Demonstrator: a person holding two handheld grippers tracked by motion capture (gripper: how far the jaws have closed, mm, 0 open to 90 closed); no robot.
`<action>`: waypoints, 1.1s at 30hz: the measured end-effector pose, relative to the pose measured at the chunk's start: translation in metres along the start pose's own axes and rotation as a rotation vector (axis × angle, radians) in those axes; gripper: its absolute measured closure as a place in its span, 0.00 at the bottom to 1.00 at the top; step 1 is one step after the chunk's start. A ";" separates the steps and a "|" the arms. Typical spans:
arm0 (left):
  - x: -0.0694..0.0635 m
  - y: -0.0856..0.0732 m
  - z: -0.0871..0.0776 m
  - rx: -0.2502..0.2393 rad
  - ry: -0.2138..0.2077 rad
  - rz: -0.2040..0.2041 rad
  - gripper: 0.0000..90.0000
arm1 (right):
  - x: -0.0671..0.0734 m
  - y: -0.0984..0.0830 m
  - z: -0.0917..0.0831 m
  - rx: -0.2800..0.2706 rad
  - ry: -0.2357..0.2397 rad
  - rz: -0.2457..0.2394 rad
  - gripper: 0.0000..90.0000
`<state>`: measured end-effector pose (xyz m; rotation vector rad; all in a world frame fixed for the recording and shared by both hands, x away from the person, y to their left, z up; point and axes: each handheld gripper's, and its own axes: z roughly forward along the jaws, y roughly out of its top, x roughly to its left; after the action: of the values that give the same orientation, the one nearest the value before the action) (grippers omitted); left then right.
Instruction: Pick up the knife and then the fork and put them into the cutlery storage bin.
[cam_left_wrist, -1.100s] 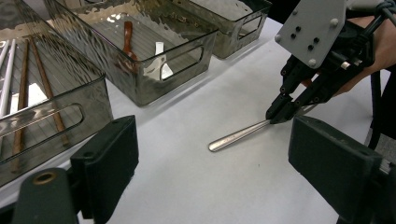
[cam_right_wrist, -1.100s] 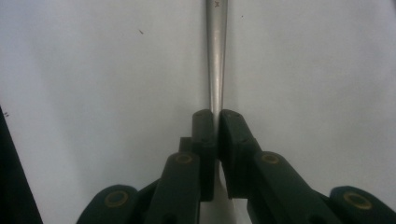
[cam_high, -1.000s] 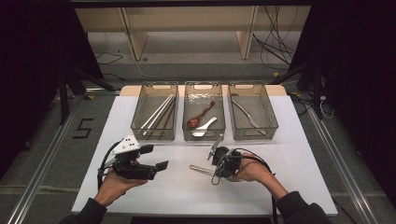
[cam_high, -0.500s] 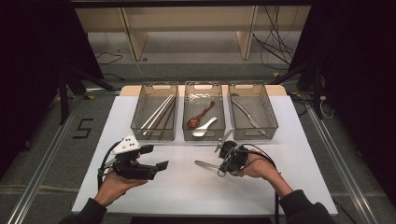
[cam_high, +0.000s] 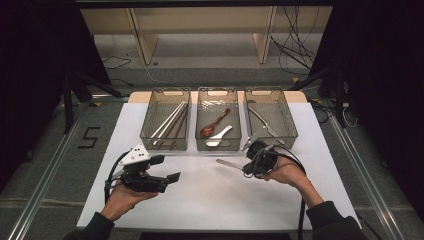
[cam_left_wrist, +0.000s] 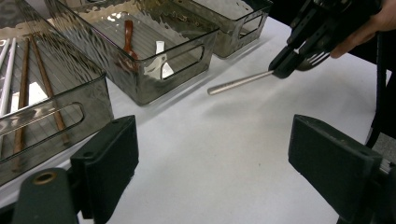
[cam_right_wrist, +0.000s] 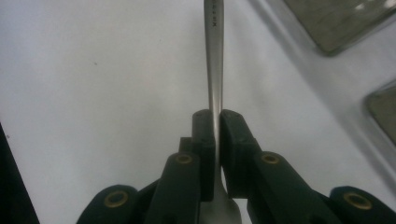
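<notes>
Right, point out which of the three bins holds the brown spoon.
The middle bin: a brown spoon lies in it beside a white spoon. The left bin holds chopsticks, the right bin metal cutlery.

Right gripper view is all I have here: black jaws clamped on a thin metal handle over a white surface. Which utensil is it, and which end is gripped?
Observer: It is a fork; the left gripper view shows the tines just behind the right gripper, so the grip is at the neck.
Operator: Is it resting on the table?
Observer: No, its handle juts out above the white table, with a shadow beneath.
Operator: What is the other hand doing?
Observer: The left gripper hangs over the table near its left side, jaws open and nothing between them.
</notes>
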<state>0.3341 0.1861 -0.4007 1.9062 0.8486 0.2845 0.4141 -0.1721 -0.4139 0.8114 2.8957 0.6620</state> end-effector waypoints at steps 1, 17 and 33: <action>0.000 0.000 0.000 0.000 0.000 0.000 0.17 | -0.001 0.000 -0.004 -0.011 -0.006 0.003 0.95; 0.001 0.000 0.000 -0.014 0.005 -0.006 0.17 | -0.033 -0.004 -0.063 -0.173 -0.112 0.079 0.95; 0.002 0.000 -0.001 -0.029 0.008 -0.011 0.17 | -0.083 0.001 -0.074 -0.191 -0.221 0.193 0.95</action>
<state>0.3350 0.1881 -0.4001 1.8744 0.8558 0.2963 0.4733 -0.2423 -0.3510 1.0703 2.5349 0.7953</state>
